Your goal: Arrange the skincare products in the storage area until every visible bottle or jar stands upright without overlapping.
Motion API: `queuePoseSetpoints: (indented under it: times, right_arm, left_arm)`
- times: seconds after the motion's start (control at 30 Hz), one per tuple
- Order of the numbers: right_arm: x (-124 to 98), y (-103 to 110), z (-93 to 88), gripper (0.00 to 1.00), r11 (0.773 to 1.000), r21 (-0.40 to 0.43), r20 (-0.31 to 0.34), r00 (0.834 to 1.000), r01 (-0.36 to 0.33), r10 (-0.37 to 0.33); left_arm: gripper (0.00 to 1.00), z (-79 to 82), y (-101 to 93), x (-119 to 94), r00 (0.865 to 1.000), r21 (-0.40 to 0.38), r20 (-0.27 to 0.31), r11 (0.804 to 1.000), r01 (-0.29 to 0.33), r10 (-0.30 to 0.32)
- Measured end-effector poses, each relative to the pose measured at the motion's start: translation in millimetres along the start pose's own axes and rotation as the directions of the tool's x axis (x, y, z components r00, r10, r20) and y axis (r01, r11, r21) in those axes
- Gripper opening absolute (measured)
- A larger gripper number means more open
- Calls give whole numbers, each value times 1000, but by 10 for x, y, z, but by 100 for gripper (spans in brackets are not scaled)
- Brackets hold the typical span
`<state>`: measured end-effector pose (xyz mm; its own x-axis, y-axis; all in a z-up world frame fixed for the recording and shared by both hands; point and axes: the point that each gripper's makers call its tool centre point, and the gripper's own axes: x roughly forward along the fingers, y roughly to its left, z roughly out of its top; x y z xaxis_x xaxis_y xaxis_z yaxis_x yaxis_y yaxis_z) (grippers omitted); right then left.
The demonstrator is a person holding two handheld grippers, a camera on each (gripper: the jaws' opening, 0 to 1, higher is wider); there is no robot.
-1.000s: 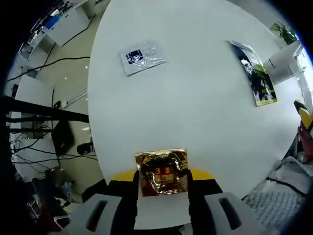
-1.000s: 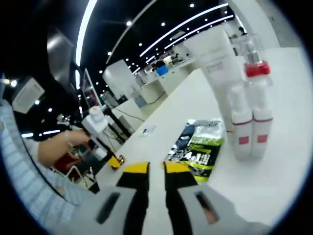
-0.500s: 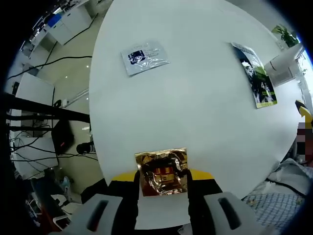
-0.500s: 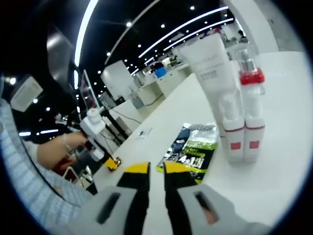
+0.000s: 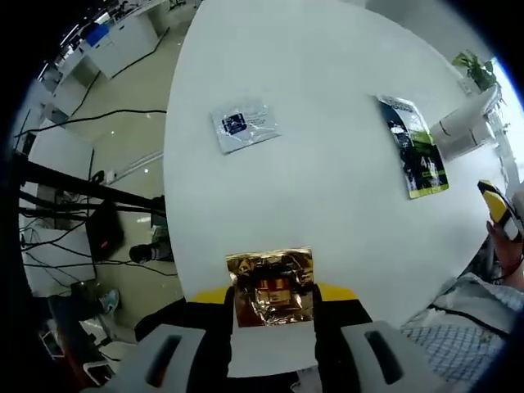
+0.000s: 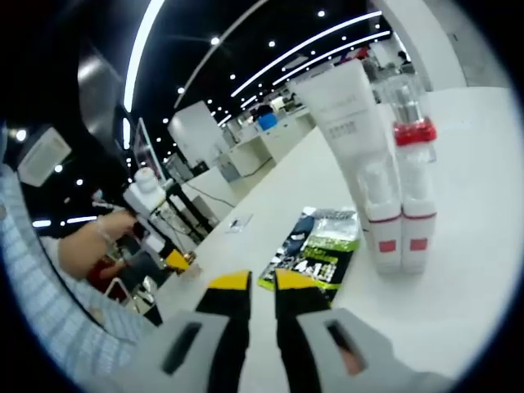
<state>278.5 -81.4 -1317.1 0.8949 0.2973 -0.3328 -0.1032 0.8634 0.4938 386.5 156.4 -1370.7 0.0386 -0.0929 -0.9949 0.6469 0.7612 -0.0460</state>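
My left gripper (image 5: 271, 300) is shut on a gold foil sachet (image 5: 270, 278) and holds it above the near edge of the round white table (image 5: 327, 205). A clear sachet (image 5: 244, 124) and a green-black sachet (image 5: 415, 147) lie flat further out. In the right gripper view a tall white tube (image 6: 345, 123), a clear bottle with a red collar (image 6: 407, 123) and two small white bottles (image 6: 399, 225) stand upright together. My right gripper (image 6: 261, 283) hovers shut and holds nothing, near the green-black sachet (image 6: 315, 250).
A person's hand (image 6: 94, 246) holds the left gripper (image 6: 174, 260) at the table's far edge. The right gripper's yellow tip (image 5: 496, 209) shows at the right. Floor with cables and black stands (image 5: 74, 192) lies left of the table. Desks stand behind.
The left gripper has risen with the gold sachet, so the table looks smaller and further. The right gripper view has barely shifted; its jaws stay together.
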Motion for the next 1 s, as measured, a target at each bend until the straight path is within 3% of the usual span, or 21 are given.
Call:
queuePoseSetpoints:
  times: [0.33,0.83,1.0]
  right_arm:
    - [-60,-55,-10,9,1000,20,21,1000,21,-22]
    - [-206,-170,-22,9,996,60,42,997,60,-63]
    - [-250,-222,-74,9,994,73,41,996,77,-80]
  left_arm:
    - [39,171,-222,-94,995,21,44,996,84,-84]
    - [39,356,-452,-129,989,77,75,989,124,-130]
    - [39,501,-549,-188,977,98,137,984,149,-161]
